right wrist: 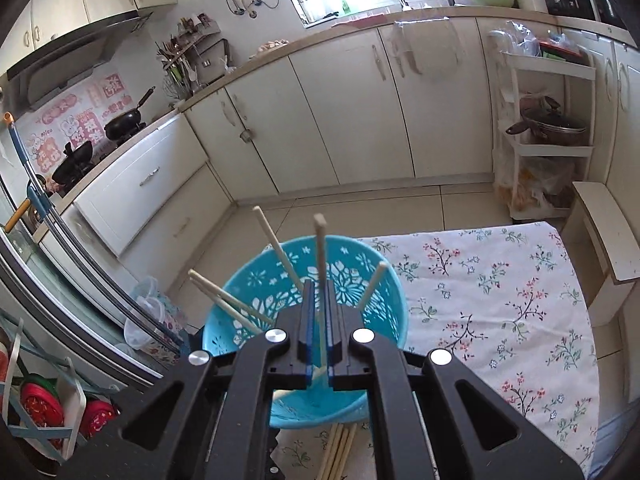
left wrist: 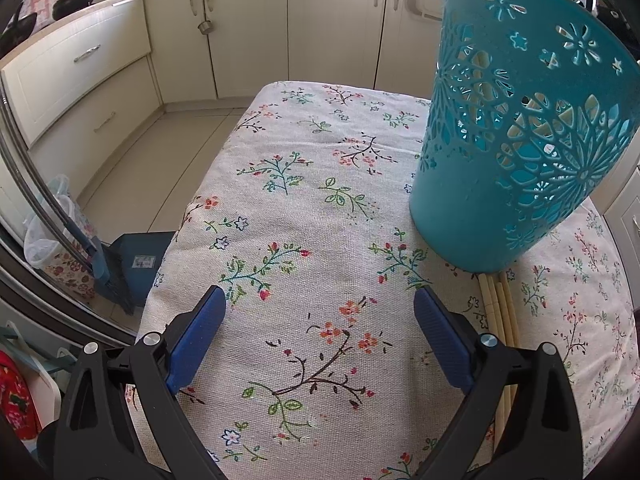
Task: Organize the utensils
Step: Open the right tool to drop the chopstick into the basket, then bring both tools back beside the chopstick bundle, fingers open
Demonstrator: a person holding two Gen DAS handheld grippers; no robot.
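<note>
A teal perforated basket [left wrist: 516,140] stands on the floral tablecloth [left wrist: 300,200] at the right; from above it shows in the right wrist view [right wrist: 256,308]. Several pale chopsticks [right wrist: 228,300] lean inside it. My right gripper [right wrist: 319,286] is shut on one upright chopstick [right wrist: 320,248] over the basket's mouth. Several more chopsticks [left wrist: 498,300] lie on the cloth at the basket's base, also seen in the right wrist view [right wrist: 340,448]. My left gripper [left wrist: 320,300] is open and empty, low over the cloth, left of those chopsticks.
Cream kitchen cabinets [left wrist: 248,36] line the far wall. A broom and blue dustpan [left wrist: 132,264] stand by the table's left edge. A white shelf rack with a pot [right wrist: 548,128] and a white stool [right wrist: 604,232] stand at the right.
</note>
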